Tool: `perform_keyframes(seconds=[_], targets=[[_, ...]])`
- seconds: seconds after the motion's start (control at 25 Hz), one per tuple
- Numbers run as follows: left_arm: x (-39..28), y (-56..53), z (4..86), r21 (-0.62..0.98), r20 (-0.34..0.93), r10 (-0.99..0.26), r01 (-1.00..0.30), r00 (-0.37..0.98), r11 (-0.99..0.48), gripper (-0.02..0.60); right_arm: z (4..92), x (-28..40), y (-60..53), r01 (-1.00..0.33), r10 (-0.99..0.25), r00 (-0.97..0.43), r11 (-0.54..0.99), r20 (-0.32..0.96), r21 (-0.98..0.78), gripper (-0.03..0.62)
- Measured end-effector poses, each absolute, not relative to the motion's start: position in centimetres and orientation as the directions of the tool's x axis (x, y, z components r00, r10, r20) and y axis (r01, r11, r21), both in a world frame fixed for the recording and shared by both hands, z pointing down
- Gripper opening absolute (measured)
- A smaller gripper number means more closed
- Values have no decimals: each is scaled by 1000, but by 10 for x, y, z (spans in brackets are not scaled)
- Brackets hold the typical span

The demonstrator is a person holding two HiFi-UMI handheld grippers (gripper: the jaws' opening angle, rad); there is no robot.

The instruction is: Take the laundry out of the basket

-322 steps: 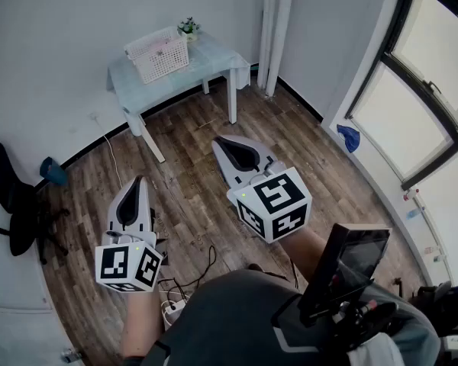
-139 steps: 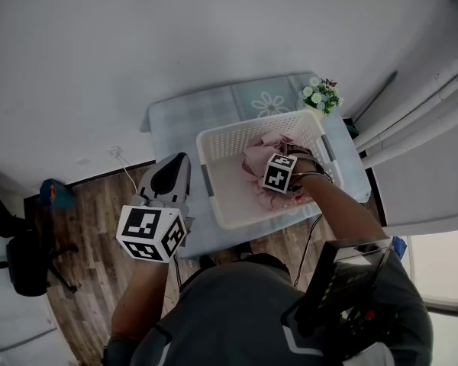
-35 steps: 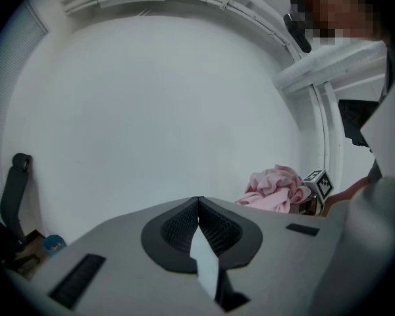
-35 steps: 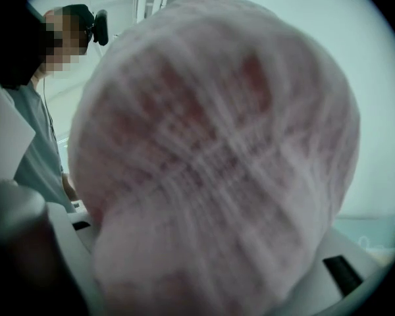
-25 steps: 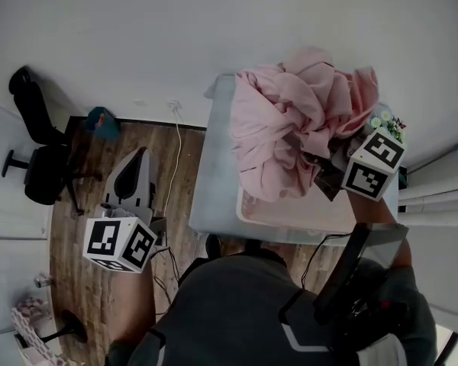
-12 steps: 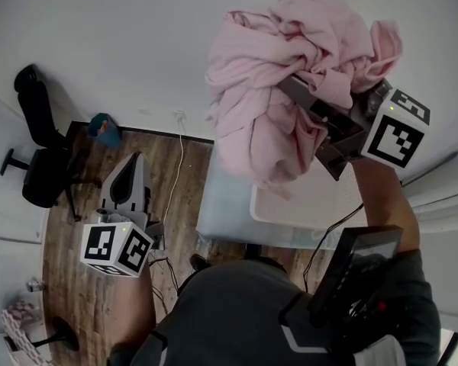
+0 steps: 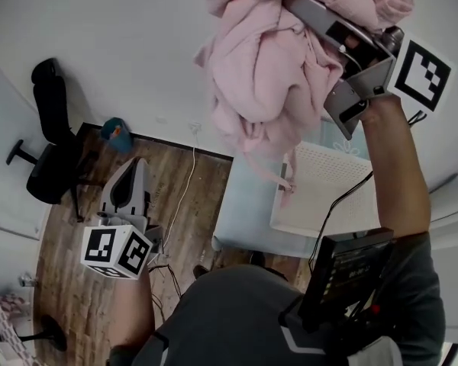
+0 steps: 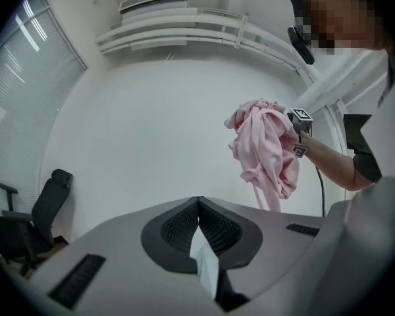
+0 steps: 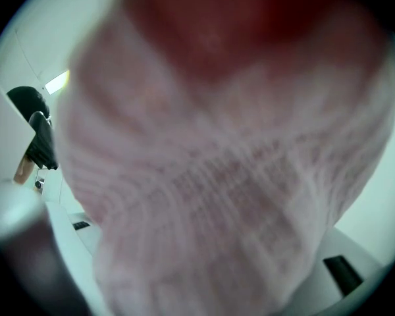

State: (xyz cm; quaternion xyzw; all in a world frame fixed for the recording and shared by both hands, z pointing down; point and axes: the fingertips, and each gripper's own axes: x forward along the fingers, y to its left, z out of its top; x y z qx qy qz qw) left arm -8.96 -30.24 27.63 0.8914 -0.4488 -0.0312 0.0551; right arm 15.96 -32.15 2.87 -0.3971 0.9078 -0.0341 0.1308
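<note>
Pink laundry (image 7: 263, 67) bunches between the clamped jaws of the right gripper (image 7: 309, 10) — above the basket (image 7: 328, 193); left gripper (image 7: 131, 175) jaws together.

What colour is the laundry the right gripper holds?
The laundry is pale pink; clearest in head view.

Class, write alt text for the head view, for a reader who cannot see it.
The person's right gripper, held high, grips a pink laundry bundle in its fingers, clear of the white basket on the pale table below. The left gripper, shut and empty, sits low over the wooden floor near an office chair.
</note>
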Motion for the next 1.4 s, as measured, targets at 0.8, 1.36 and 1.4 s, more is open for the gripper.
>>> perform_keyframes(seconds=[0.8, 1.36, 1.4], targets=[[-235, -288, 222, 20, -174, -898, -910, 405, -414, 9, 58, -66, -337, -462, -485, -826, 875, -288, -147, 287], [-211, -290, 163, -35, -201, -946, -967, 254, -252, 9, 78, -89, -356, -216, -287, -908, 945, -305, -244, 287], [-210, -290, 159, -39, -203, -949, -970, 243, -241, 9, 78, -90, -356, -199, -271, -912, 949, -309, -244, 287]])
